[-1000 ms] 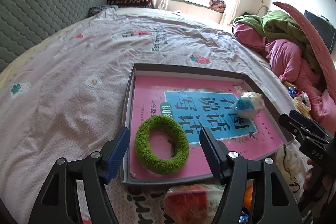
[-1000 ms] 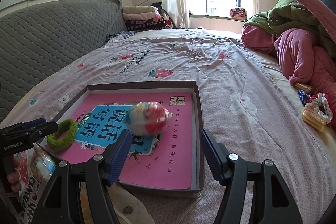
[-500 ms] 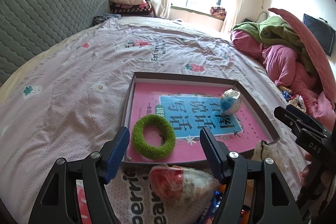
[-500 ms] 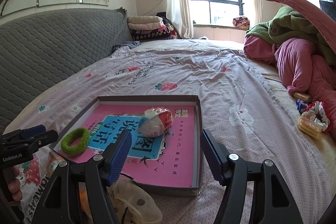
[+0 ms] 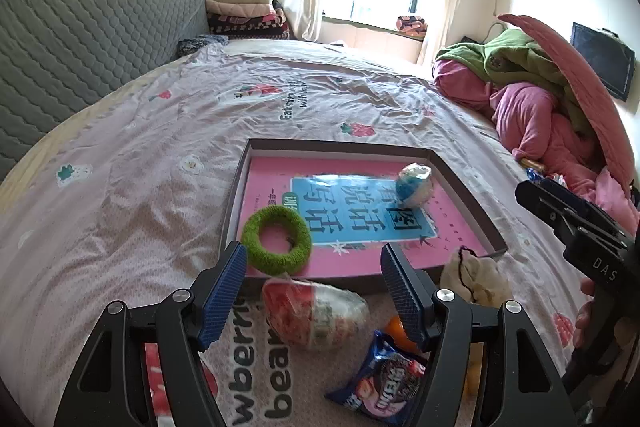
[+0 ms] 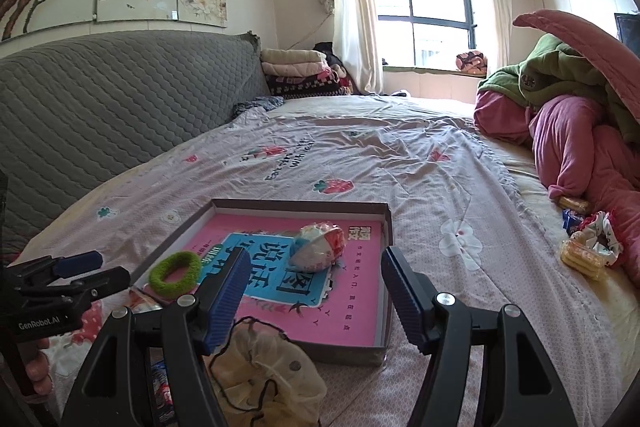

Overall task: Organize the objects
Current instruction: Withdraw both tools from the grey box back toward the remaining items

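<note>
Both hand-held grippers, left [image 5: 312, 287] and right [image 6: 312, 291], hang released and empty. The green ring [image 5: 277, 241] and wrapped ball [image 5: 414, 185] sit in the tray [image 5: 464, 187]; loose snacks [image 5: 316, 313] remain on the bed. Crinkly wrappers may slip when pinched.

Two low wrist views, side by side, both facing the tray [image 5: 460, 183] [image 6: 384, 219].

Fuzzy green ring [image 5: 276, 246], pink book [image 5: 276, 187] with blue panel and black characters, grey-brown tray [image 5: 464, 187], pale pink bedspread [image 5: 120, 195] with strawberry and flower prints, quilted grey headboard [image 6: 100, 99], blue ribbed gripper pads [image 5: 224, 299], cream pouch [image 6: 272, 367]
</note>
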